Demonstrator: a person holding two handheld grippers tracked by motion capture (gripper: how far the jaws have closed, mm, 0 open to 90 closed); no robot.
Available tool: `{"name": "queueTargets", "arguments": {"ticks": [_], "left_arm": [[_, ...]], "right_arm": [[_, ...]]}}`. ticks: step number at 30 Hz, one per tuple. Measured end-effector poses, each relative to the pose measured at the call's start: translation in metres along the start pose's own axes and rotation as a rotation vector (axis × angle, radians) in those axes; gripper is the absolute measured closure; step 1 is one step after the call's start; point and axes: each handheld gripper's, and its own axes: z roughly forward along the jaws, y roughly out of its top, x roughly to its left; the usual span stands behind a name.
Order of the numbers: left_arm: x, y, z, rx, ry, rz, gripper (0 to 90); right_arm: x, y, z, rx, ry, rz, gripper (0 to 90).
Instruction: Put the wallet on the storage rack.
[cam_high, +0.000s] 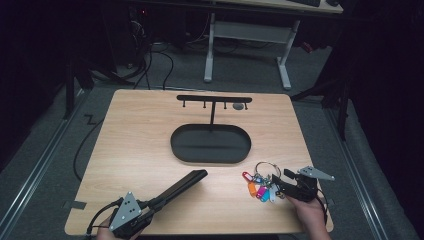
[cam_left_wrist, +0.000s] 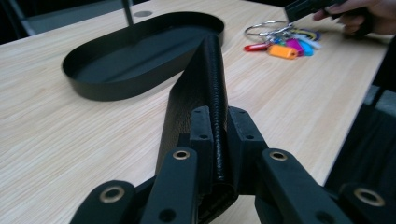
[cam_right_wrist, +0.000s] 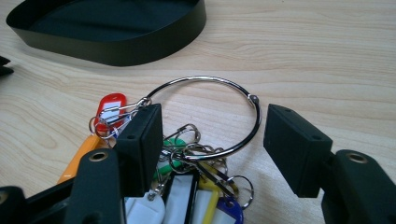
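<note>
While the left gripper (cam_left_wrist: 215, 140) clamps one end of a long black case (cam_left_wrist: 201, 79) lying on the table (cam_high: 135, 145) beside an oval black tray (cam_high: 210, 145), the right gripper (cam_right_wrist: 212, 140), jaws apart, straddles a key ring (cam_right_wrist: 210, 116) with coloured tags.

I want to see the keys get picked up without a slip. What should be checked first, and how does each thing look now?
1. Right tool open: ok, jaws stand apart.
2. Big key ring between the jaws: ok, its near arc lies in the gap.
3. Jaws touching the ring: cannot tell.
4. Left tool holding the black case: ok, shut on its near end.
5. Tray free for dropping things: ok, nothing inside.
6. Hooks on the stand free: ok, nothing hangs there.
</note>
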Motion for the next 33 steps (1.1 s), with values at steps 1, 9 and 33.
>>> {"name": "queueTargets", "arguments": {"ticks": [1,9,33], "left_arm": [[0.002,0.000,-0.001,0.000,0.004,-0.001,81.5],[0.026,-0.008,-0.010,-0.050,0.016,-0.128,81.5],[0.046,-0.019,-0.016,-0.065,0.072,-0.149,74.8]], "right_arm": [[-0.001,0.000,0.000,0.001,-0.001,0.002,38.0],[-0.004,0.000,-0.001,-0.006,-0.003,0.001,38.1],[-0.003,0.000,0.000,0.006,0.001,0.003,38.1]]}}
